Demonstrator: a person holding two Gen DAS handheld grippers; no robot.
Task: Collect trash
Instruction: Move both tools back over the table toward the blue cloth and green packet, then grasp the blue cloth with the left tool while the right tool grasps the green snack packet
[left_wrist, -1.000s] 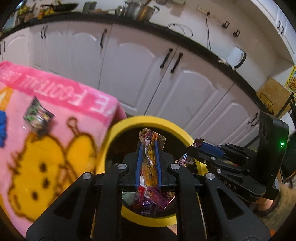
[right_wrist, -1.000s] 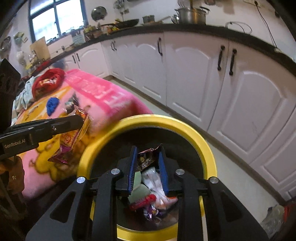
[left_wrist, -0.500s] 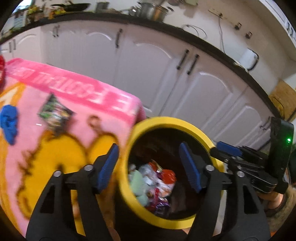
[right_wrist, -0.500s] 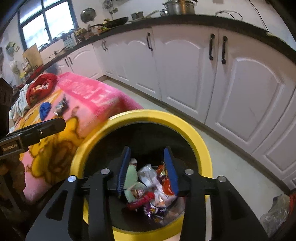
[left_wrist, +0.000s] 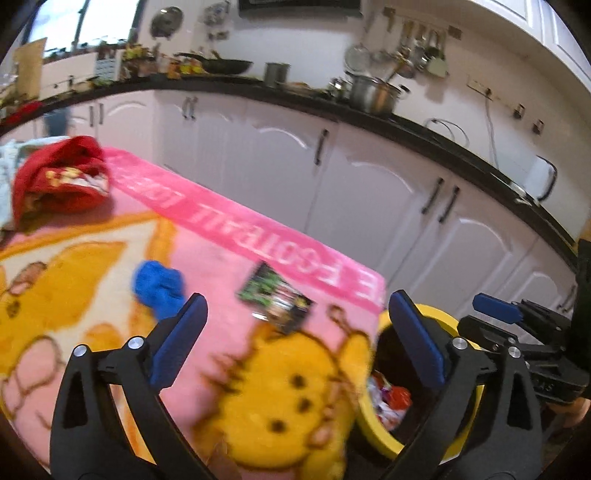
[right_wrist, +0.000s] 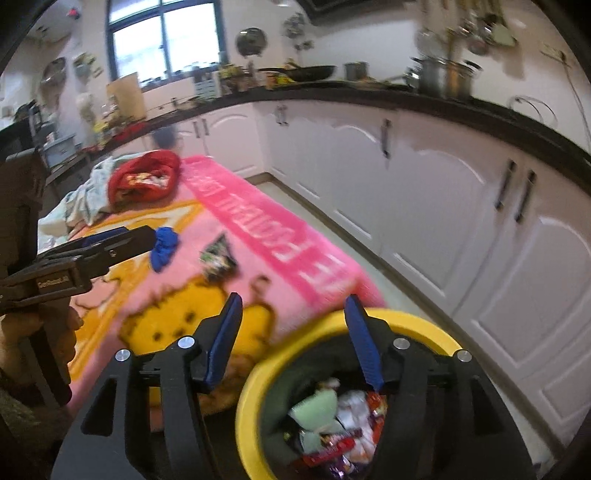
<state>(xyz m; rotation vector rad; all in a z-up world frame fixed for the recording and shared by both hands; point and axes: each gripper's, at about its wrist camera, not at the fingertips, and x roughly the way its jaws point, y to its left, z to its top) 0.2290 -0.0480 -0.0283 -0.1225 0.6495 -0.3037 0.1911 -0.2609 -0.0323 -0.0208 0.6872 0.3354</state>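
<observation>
A yellow-rimmed bin (right_wrist: 255, 373) (left_wrist: 373, 435) holds several wrappers (right_wrist: 343, 424). It stands at the end of a pink blanket-covered surface (left_wrist: 229, 354) (right_wrist: 295, 258). A dark green snack wrapper (left_wrist: 275, 297) (right_wrist: 218, 258) lies on the blanket near the bin. My left gripper (left_wrist: 295, 328) hangs over the blanket, its jaws opening wide with nothing between them. Over the bin's near rim my right gripper (right_wrist: 291, 328) has its jaws opening, with nothing held. The right gripper (left_wrist: 495, 314) also shows in the left wrist view, and the left gripper (right_wrist: 122, 240) in the right wrist view.
A blue cloth (left_wrist: 159, 286) (right_wrist: 164, 247) and a red garment (left_wrist: 61, 177) (right_wrist: 146, 179) lie further along the blanket. White kitchen cabinets (left_wrist: 369, 192) run along the far side under a dark counter (right_wrist: 480, 118) with pots and a pan.
Both grippers let their wrappers fall into the bin and opened. Both then rose and swung left from the bin toward the blanket.
</observation>
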